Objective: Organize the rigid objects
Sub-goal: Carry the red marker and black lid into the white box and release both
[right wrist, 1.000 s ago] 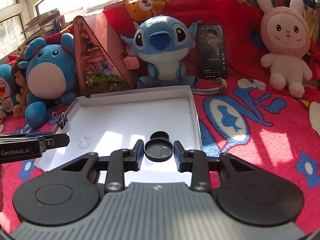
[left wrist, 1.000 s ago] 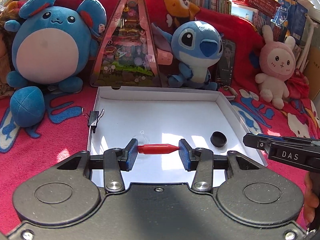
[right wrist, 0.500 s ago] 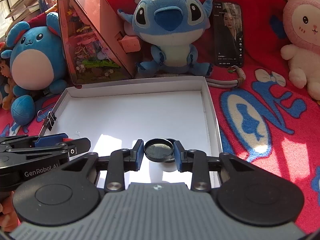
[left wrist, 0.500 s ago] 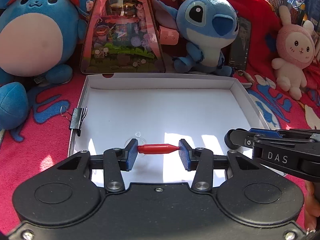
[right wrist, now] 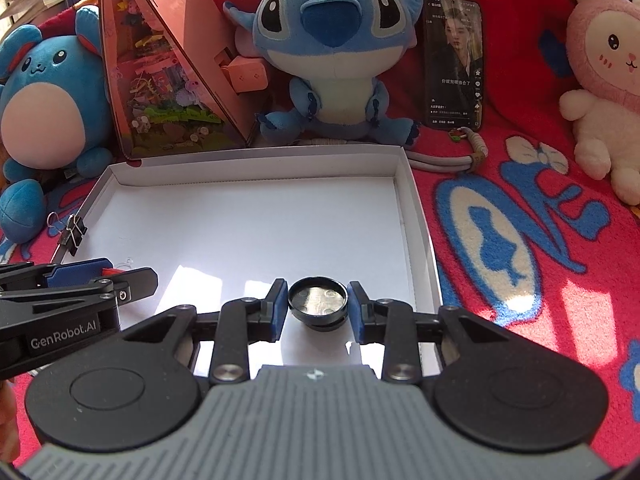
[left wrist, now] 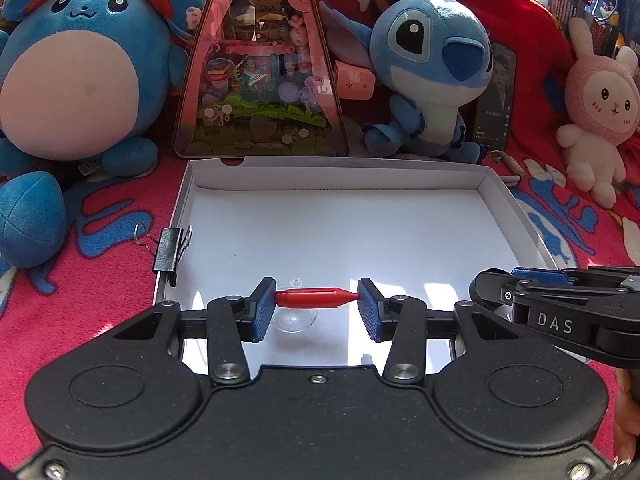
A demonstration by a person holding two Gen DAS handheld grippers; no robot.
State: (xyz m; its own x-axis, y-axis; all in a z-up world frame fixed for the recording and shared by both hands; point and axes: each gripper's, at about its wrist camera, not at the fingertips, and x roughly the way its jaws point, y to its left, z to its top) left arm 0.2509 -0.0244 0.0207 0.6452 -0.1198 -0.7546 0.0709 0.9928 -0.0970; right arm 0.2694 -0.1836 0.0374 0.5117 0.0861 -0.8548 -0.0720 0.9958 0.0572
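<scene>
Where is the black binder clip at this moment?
The black binder clip is fastened on the left wall of the white box, toward its near end. In the right wrist view it shows at the left, above the left gripper.

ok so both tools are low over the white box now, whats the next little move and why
Probably open both and release. The left tool grips a red capsule-shaped piece just above a clear suction cup on the white box floor. The right tool grips a black round cap directly over another black piece. Both loads look close to the floor, so letting go seems safe.
</scene>
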